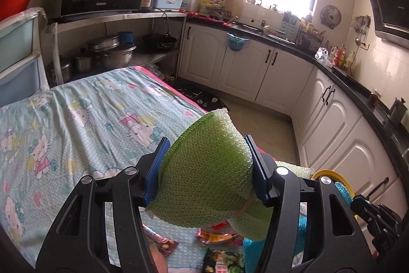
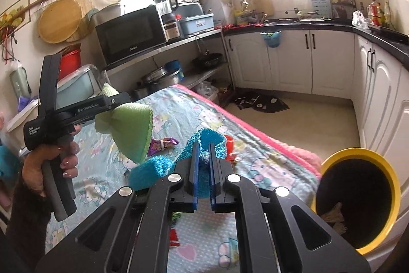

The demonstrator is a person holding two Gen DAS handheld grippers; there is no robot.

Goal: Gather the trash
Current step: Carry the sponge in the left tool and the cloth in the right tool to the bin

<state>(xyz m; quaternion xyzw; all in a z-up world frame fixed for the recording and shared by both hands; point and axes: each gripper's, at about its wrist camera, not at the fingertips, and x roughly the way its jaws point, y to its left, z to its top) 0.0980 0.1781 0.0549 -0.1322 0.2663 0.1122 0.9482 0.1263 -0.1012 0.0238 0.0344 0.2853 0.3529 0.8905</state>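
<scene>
Left hand-held gripper (image 1: pixel 208 168) clamped on green foam net (image 1: pixel 204 170); right hand-held gripper (image 2: pixel 203 160) pinching blue mesh (image 2: pixel 204 142). Best swung right over yellow bin (image 2: pixel 358 198) before releasing.

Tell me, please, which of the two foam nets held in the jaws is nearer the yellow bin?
The blue foam net, shut in the right gripper, is nearer the yellow bin. The green foam net, in the left gripper, is farther left over the table.

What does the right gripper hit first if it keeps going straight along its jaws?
Past the blue mesh scrubber it holds, the right gripper probably meets the red wrapper on the table, though depth is unclear. The yellow bin sits off right.
</scene>
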